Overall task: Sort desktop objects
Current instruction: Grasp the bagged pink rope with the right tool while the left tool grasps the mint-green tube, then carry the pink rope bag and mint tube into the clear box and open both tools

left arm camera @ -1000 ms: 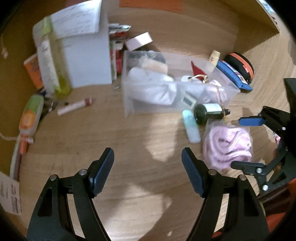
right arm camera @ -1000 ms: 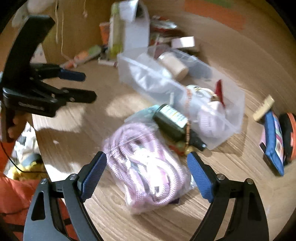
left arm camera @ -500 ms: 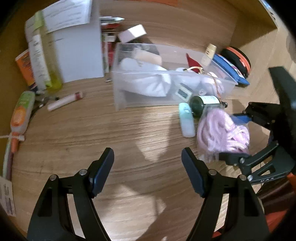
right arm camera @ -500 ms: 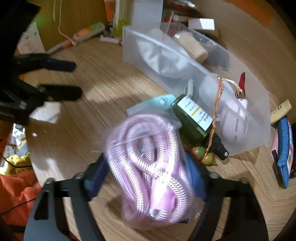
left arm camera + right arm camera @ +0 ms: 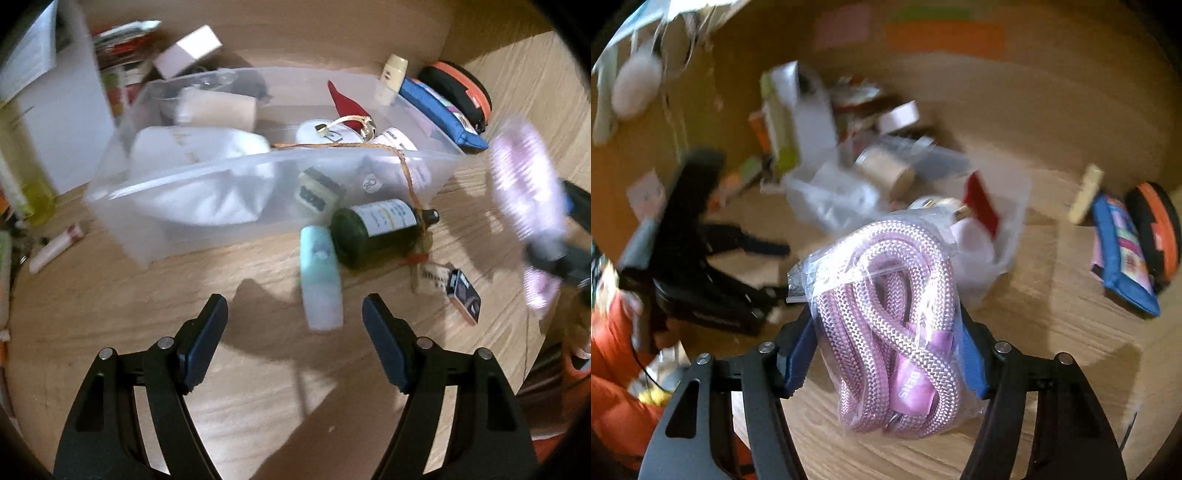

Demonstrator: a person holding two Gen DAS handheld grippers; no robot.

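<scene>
The right gripper (image 5: 886,354), clenched on the bagged pink rope (image 5: 890,332), has lifted it off the worktop (image 5: 1052,369), where it lay a second ago. The left gripper (image 5: 295,332), jaws spread and holding nothing, has come nearer the clear bin (image 5: 221,173) and green bottle (image 5: 373,229).

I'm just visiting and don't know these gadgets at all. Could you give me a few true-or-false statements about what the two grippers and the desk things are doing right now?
1. The right gripper is clamped on a bagged pink rope. True.
2. The left gripper is holding the dark green bottle. False: its jaws are open and hold nothing; the bottle lies on the wooden desk.
3. The green bottle lies on its side outside the clear plastic bin. True.
4. The pale teal tube is inside the bin. False: it lies on the desk, in front of the bin.
5. The blue pouch lies beside an orange-rimmed black case. True.
</scene>
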